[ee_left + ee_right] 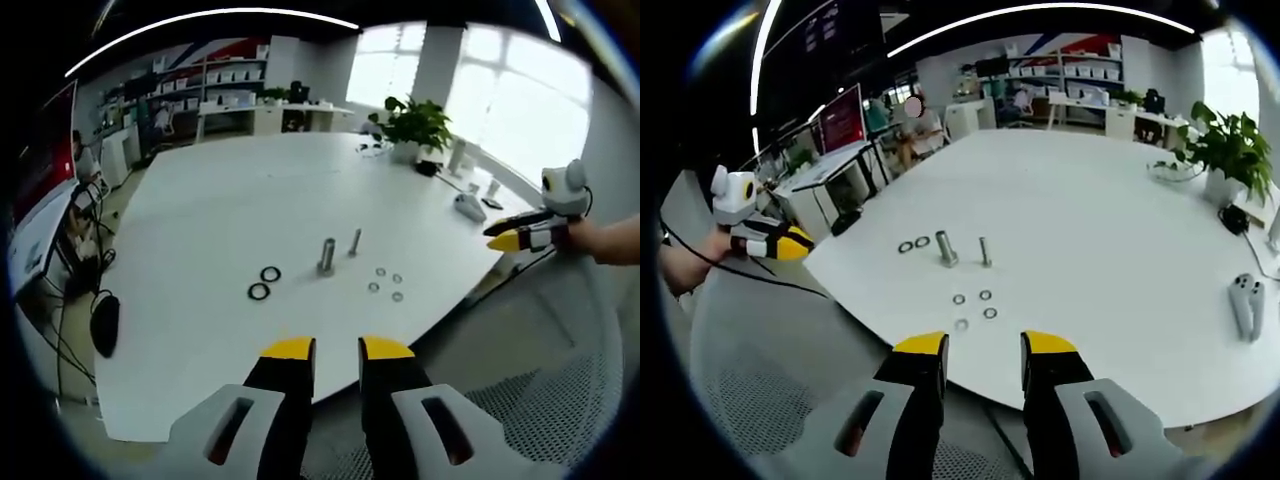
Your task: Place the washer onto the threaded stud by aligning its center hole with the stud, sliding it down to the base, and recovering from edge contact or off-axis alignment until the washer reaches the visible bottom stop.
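Left gripper (pixel 337 347): held low off the near table edge, yellow-tipped jaws parted with nothing between them, aimed toward 12 o'clock at the parts. In the right gripper view it's seen at 9 o'clock (pixel 790 243), carried by a hand (pixel 715 245) well clear of the table; jaw state can't be told from there.

Right gripper (pixel 984 345): also kept back from the table edge, jaws apart and empty. In the left gripper view it's seen at 3 o'clock (pixel 515 235), with a bare forearm behind it.

Threaded stud (pixel 355 241): stood upright mid-table, just beside a thicker bolt (pixel 326 256).

Washers (pixel 385 283): four small ones laid flat at roughly 4 o'clock from the stud, none on it.

Black rings (pixel 265 282): two laid flat at 8 o'clock from the bolt.

Table (pixel 230 190): white, with a potted plant (pixel 412 125) at the far edge.
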Motion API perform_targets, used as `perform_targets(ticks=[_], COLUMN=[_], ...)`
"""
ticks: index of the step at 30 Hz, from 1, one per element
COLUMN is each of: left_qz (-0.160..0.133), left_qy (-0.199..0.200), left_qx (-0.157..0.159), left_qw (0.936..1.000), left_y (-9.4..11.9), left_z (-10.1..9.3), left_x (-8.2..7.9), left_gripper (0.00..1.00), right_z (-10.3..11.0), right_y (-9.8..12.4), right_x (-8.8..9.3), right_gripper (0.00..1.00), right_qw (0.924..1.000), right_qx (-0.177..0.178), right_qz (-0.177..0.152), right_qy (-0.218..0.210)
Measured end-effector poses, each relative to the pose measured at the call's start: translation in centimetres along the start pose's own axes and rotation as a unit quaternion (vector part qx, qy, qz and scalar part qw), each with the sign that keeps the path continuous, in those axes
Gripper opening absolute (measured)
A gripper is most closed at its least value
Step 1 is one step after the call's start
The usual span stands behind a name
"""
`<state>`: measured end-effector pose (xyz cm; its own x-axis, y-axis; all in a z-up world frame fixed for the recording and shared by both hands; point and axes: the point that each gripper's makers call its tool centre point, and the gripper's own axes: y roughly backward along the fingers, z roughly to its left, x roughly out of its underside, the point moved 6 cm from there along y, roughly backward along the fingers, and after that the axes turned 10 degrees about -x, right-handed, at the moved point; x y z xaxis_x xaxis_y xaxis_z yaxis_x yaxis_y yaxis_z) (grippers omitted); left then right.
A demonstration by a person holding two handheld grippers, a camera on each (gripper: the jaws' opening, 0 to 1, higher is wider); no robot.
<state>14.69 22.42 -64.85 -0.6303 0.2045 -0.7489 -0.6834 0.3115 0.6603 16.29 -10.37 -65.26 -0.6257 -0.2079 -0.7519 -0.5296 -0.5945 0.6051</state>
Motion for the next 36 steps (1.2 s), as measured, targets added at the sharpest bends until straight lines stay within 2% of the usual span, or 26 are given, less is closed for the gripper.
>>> perform_targets(ticks=[7,10,14,16,18,20,22,25,28,31,36], left_qz=[0.007,0.013,0.031,0.017,0.016,0.030,0.056,0.061,0.069,0.075,0.090], left_qy=[0.012,0.015,0.013,0.001,0.012,0.017,0.003,0.008,0.011,0.014,0.014], left_qx=[-0.014,-0.019,-0.024,-0.027,-0.028,-0.032,-0.047,-0.050,-0.056,-0.060,-0.059], left_qw=[0.9998,0.9996,0.9992,0.9995,0.9994,0.9989,0.9973,0.9969,0.9959,0.9953,0.9941], left_y=[-0.1,-0.1,-0.3,-0.1,-0.1,-0.2,-0.3,-0.5,-0.4,-0.4,-0.5], left_z=[0.4,0.6,0.6,0.7,0.8,0.9,1.1,1.2,1.3,1.5,1.5], left_x=[0.2,0.4,0.8,0.5,0.4,0.8,1.4,1.6,1.7,1.9,2.3], left_gripper=[0.16,0.17,0.17,0.16,0.17,0.18,0.20,0.22,0.22,0.22,0.22], right_z=[0.0,0.3,0.5,0.5,0.5,0.7,1.0,1.4,1.9,1.9,2.2], right_y=[0.1,0.3,0.2,0.1,0.0,0.0,0.0,-0.2,0.0,-0.1,-0.3], right_x=[-0.2,-0.5,-0.7,-0.4,-0.2,-0.4,-0.5,-0.5,-0.8,-1.0,-0.8], right_gripper=[0.31,0.31,0.31,0.31,0.31,0.31,0.31,0.31,0.31,0.31,0.31], right_qw=[1.0000,0.9995,0.9991,0.9993,0.9992,0.9989,0.9985,0.9975,0.9958,0.9953,0.9953], right_qx=[-0.002,-0.012,-0.020,-0.017,-0.024,-0.031,-0.039,-0.060,-0.076,-0.079,-0.086], right_qz=[-0.009,-0.029,-0.037,-0.031,-0.025,-0.033,-0.036,-0.035,-0.050,-0.055,-0.044], right_qy=[-0.001,-0.005,-0.005,-0.011,-0.019,-0.014,-0.012,-0.005,0.001,0.003,0.006])
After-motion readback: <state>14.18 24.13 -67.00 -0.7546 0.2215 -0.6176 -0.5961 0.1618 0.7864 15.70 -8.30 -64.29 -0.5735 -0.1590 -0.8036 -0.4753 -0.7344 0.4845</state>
